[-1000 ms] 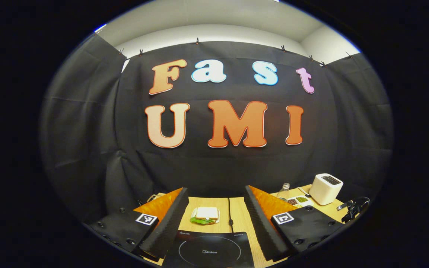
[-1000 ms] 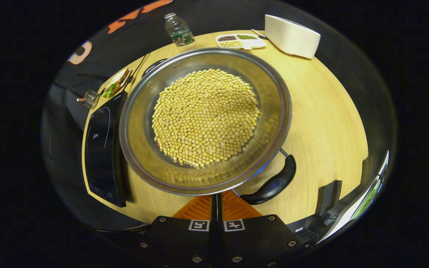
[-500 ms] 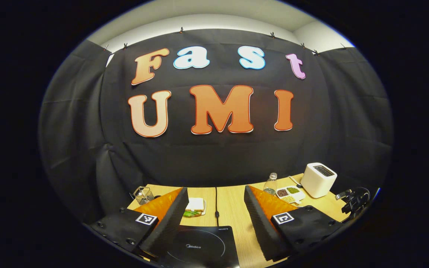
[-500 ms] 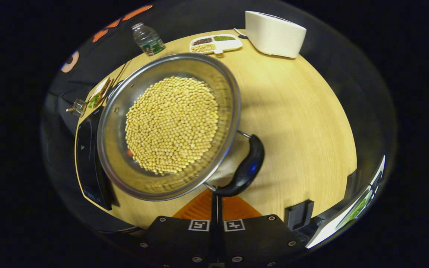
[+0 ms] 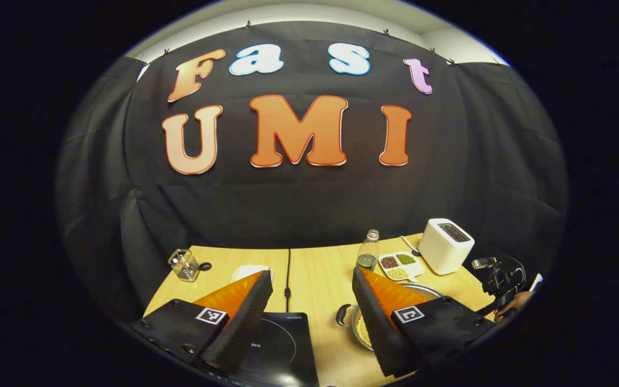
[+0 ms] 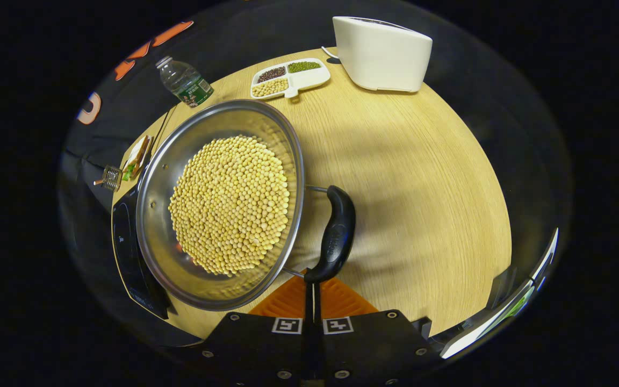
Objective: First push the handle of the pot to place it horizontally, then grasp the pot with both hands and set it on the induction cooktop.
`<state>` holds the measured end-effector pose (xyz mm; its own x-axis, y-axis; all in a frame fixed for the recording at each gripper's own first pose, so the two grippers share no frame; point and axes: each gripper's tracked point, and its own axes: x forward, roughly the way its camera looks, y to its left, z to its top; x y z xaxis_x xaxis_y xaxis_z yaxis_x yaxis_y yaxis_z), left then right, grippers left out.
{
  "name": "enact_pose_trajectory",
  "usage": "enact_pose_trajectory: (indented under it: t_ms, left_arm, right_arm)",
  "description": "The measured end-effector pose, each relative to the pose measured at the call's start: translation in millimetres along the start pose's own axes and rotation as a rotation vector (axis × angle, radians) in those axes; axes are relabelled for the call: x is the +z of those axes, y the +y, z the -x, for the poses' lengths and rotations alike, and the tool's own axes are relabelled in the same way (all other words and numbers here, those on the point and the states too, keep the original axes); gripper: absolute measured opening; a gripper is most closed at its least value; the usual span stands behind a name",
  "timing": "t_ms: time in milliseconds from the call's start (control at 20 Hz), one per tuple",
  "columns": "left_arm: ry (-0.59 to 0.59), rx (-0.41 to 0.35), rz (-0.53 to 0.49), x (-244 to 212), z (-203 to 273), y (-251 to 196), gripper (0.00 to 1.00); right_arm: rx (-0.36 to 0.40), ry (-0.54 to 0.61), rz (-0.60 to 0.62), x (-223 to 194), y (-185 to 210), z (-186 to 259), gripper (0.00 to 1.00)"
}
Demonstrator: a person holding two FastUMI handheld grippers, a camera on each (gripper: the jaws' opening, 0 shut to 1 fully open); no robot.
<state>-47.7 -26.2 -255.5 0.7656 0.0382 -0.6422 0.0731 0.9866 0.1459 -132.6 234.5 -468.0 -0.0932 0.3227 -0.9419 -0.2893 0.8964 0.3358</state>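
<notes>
The right gripper, fingers pressed together with nothing between them, has its tips against the near end of the pot's black handle; judged from that, the handle push is under way, and it goes best as a slow sideways nudge kept low on the grip, so the soybeans do not slosh. The pot sits on the wooden table, just beside the induction cooktop and overlapping its edge in this view. The left gripper hangs spread wide and empty, the cooktop beneath it. Counted outward from the pot: one pot, one cooktop, one sandwich plate, one water bottle, one three-compartment dish, one white toaster.
</notes>
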Motion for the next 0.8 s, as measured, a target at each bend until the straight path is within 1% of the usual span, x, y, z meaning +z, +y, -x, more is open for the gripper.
enact_pose_trajectory:
  t_ms: [200,400,600,800]
  left_arm:
    - [0.13,-0.057,0.035,-33,-21,-25,0.98]
    - [0.259,-0.093,0.066,-68,-43,-43,0.98]
    - [0.386,-0.114,0.113,-106,-62,-59,0.98]
    - [0.529,-0.118,0.174,-148,-82,-71,0.98]
  right_arm:
    - [0.012,0.0,0.02,20,-7,-4,0.0]
    - [0.009,-0.015,0.025,50,-9,-13,0.0]
    - [-0.001,-0.028,0.036,72,-12,-20,0.0]
    - [-0.004,-0.066,0.035,81,-18,-10,0.01]
